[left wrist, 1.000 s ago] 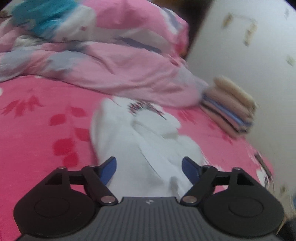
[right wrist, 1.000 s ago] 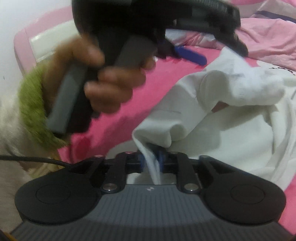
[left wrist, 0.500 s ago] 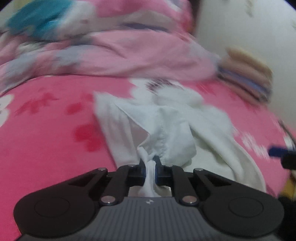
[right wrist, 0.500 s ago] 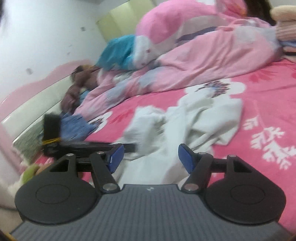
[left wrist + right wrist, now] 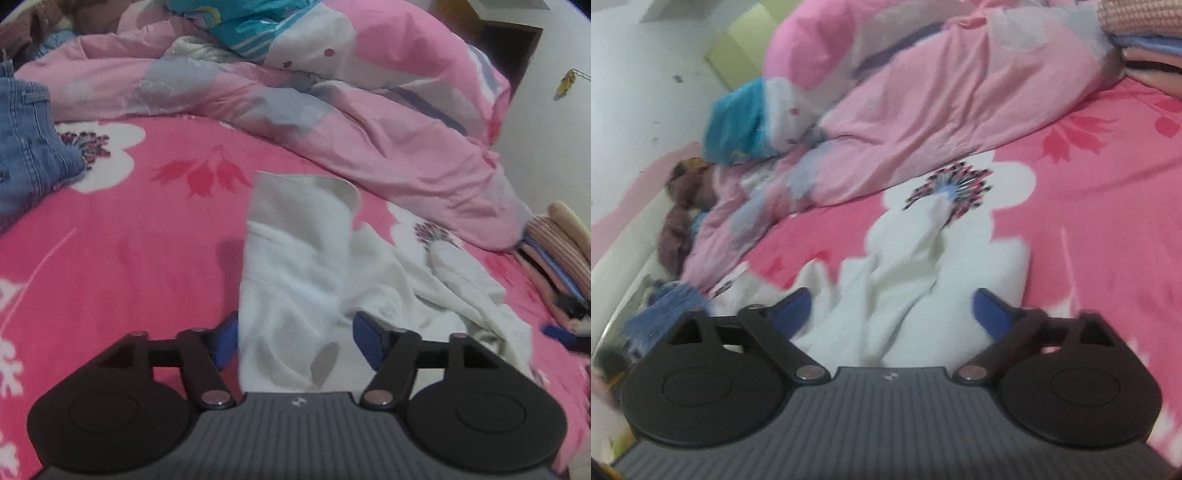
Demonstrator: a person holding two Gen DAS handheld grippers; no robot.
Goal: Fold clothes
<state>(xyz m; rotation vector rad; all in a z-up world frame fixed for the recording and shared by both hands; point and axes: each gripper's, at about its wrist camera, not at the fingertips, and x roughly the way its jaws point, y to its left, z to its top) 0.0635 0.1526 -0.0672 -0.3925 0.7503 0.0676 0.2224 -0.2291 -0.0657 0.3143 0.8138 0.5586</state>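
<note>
Hard to make out: in the right wrist view we see motion blur over the quilt [image 5: 945,110] and the blue cloth [image 5: 665,306] at the left edge; we cannot tell what garment that cloth is.
Cut off: the near end of the white garment [image 5: 314,288] runs under the body of the left gripper [image 5: 295,338], so we cannot see its lower hem. The jeans [image 5: 29,147] are cropped by the left edge of the picture.
Partly hidden: the folded stack [image 5: 554,266] at the right is only half in the picture.
Left gripper: we see its jaws spread wide, gripping nothing; the crumpled garment lies between and below the blue fingers [image 5: 225,341].
Right gripper [image 5: 892,314]: wide apart too, with nothing clamped; white cloth lies in the gap.
White garment: rumpled on the pink flowered sheet [image 5: 129,240], in front of the quilt, well apart from the jeans.
</note>
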